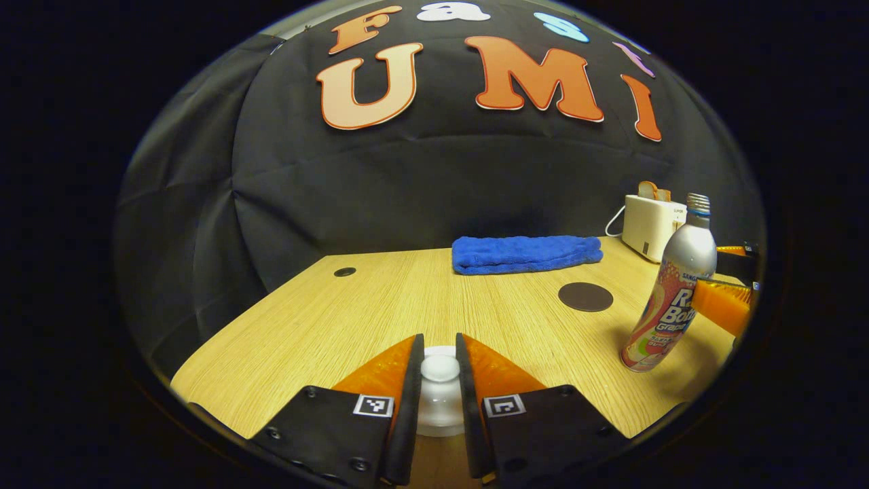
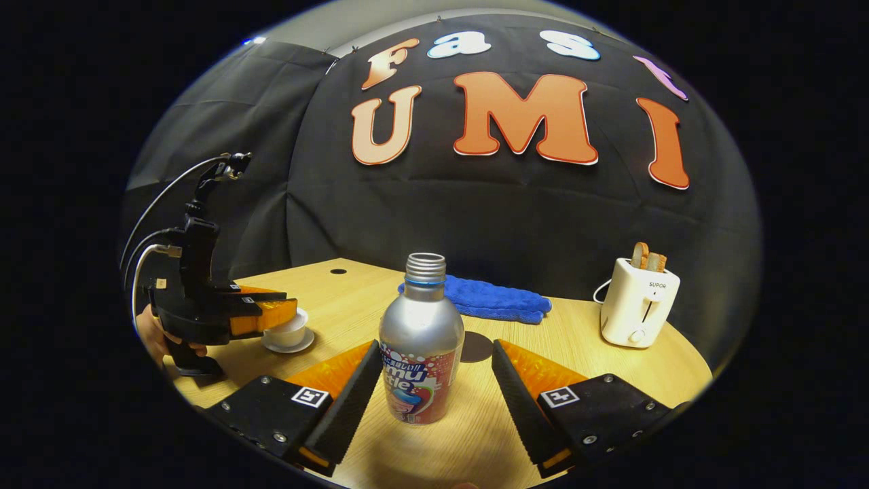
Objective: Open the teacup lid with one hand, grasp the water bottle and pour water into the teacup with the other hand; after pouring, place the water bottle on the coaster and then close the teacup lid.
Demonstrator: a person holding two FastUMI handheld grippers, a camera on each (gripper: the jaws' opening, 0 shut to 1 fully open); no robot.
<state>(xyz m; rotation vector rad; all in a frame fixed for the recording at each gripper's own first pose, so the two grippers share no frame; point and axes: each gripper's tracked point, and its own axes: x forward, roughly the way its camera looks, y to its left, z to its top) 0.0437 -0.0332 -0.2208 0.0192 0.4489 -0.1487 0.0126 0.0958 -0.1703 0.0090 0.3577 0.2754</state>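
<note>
Left gripper, at the bottom centre of its view, is clamped on the teacup lid knob. Right gripper stands spread around the upright water bottle; coaster just behind, then blue towel, toaster right.

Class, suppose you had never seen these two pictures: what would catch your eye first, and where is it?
The silver water bottle stands upright between the right claw's open fingers. The left claw pinches the white teacup lid's knob. Behind lie a blue towel and a white toaster.
</note>
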